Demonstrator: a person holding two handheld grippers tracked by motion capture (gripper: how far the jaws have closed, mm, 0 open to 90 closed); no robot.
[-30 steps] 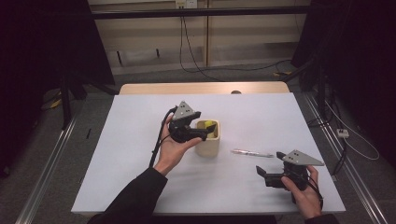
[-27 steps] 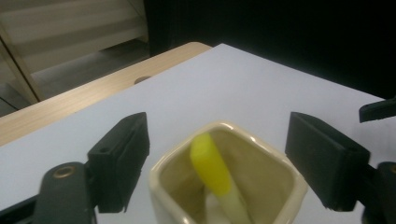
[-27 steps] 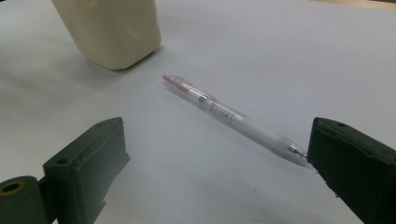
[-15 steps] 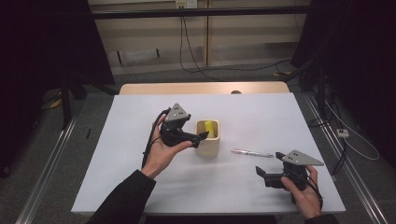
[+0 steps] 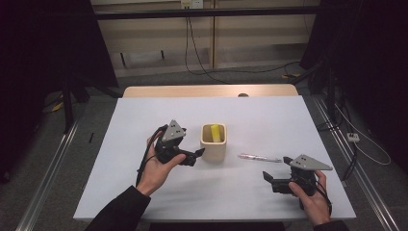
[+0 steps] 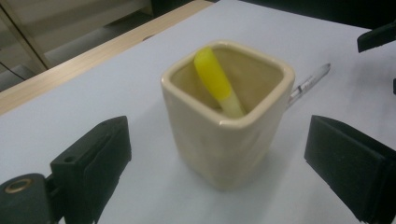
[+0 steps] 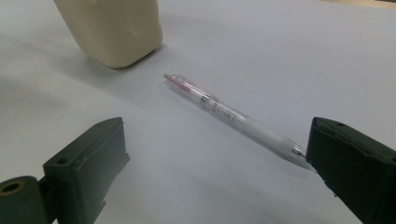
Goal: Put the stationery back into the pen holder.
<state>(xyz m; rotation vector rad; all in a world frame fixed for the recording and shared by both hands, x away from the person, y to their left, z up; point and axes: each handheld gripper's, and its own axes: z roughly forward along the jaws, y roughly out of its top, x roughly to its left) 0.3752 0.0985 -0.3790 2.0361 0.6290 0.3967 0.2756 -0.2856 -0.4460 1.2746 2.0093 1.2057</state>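
Note:
A cream square cup (image 5: 213, 142) stands mid-table with a yellow marker (image 5: 216, 132) leaning inside it. My left gripper (image 5: 195, 156) sits just left of the cup, low over the table. In the left gripper view the cup (image 6: 229, 126) and the marker (image 6: 215, 79) are just ahead of the wide jaws. The left gripper (image 6: 219, 140) is open; its jaws have just been opening and its pads touch nothing. A clear pen (image 5: 260, 158) lies on the table right of the cup. My right gripper (image 5: 269, 180) rests open near the front right, with the pen (image 7: 233, 116) lying ahead of it.
The white table (image 5: 288, 120) has a wooden strip along its far edge. Cables run over the floor behind and to the right. Dark stands flank both sides. The right gripper view catches the cup's base (image 7: 112, 28) at upper left.
My left gripper has drawn back leftward from over the cup to beside it, with its jaws spread wider. The yellow marker stays in the cup. The right hand has kept still.

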